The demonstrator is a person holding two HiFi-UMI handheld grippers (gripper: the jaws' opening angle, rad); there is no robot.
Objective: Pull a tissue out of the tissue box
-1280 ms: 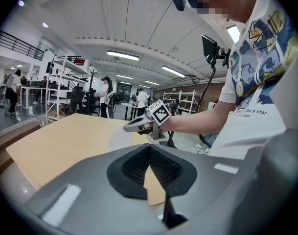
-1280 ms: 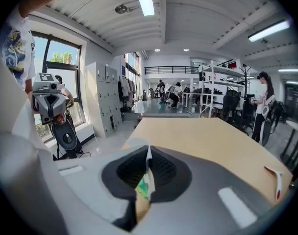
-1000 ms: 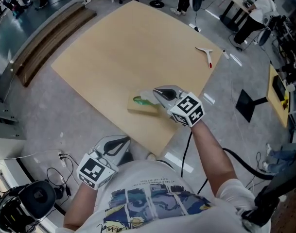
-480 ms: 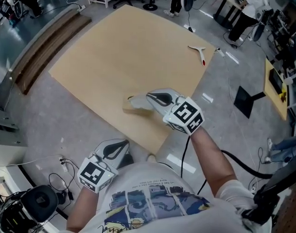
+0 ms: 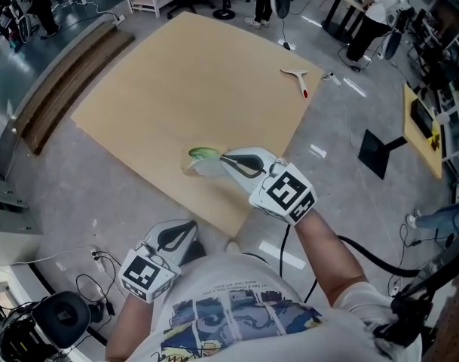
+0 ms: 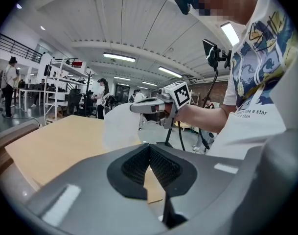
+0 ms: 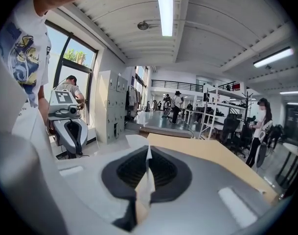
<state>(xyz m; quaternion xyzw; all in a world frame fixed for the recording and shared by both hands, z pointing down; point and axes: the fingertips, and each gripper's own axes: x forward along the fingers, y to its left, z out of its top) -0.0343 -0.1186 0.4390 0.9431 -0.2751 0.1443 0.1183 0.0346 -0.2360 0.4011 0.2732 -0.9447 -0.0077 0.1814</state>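
The tan tissue box (image 5: 193, 164), with green at its top opening (image 5: 203, 152), lies near the wooden table's (image 5: 176, 74) near edge. My right gripper (image 5: 223, 157) hovers just above it, shut on a white tissue (image 5: 210, 170) that hangs over the box and hides much of it. In the right gripper view the tissue (image 7: 145, 182) is pinched between the pads. In the left gripper view the tissue (image 6: 120, 126) hangs down from the right gripper (image 6: 139, 106). My left gripper (image 5: 185, 226) is shut and empty, low by my body, short of the table edge.
A white tool with a red tip (image 5: 295, 77) lies at the table's far right corner. Long wooden boards (image 5: 56, 81) lie on the floor at the left. Cables and a headset (image 5: 56, 308) sit at the bottom left. A black stand base (image 5: 384, 153) is at the right.
My right gripper has risen and drifted left with the tissue, which now hangs free over the box. The left gripper has shifted slightly.
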